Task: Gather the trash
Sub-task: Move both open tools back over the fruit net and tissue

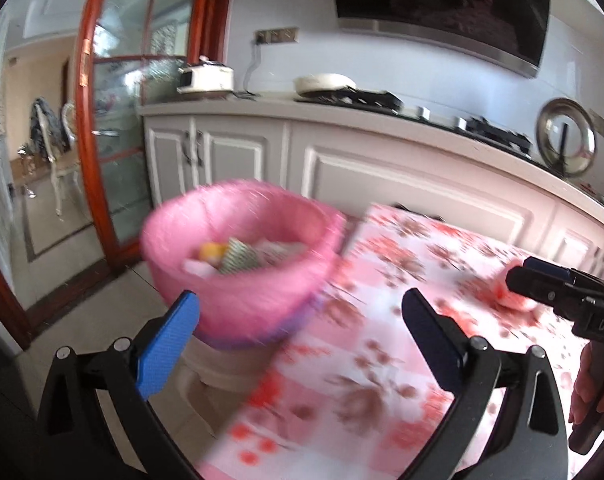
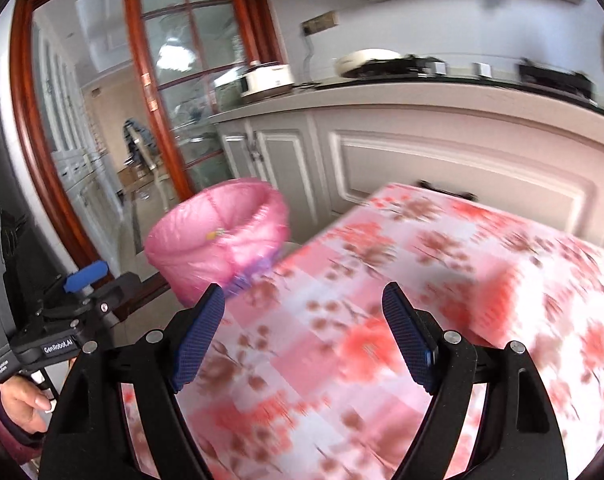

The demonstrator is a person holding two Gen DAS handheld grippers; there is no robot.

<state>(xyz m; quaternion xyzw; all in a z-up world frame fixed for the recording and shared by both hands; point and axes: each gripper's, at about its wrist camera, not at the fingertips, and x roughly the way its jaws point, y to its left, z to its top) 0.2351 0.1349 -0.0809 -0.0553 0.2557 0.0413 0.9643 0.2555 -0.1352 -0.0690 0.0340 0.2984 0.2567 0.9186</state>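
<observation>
Left claw (image 1: 300, 328): spread wide, nothing between its blue pads. Right claw (image 2: 303, 332): spread, empty, above floral-clothed counter (image 2: 381, 280). Pink-lined bin (image 1: 238, 264): off counter's far-left edge, holding scraps of trash (image 1: 238, 258). Pinkish lump (image 1: 515, 294): on counter, right, partly hidden, blurred.

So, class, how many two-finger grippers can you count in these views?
2. The left gripper is near the pink-lined bin; the right gripper is over the floral tablecloth. None seems hidden.
</observation>
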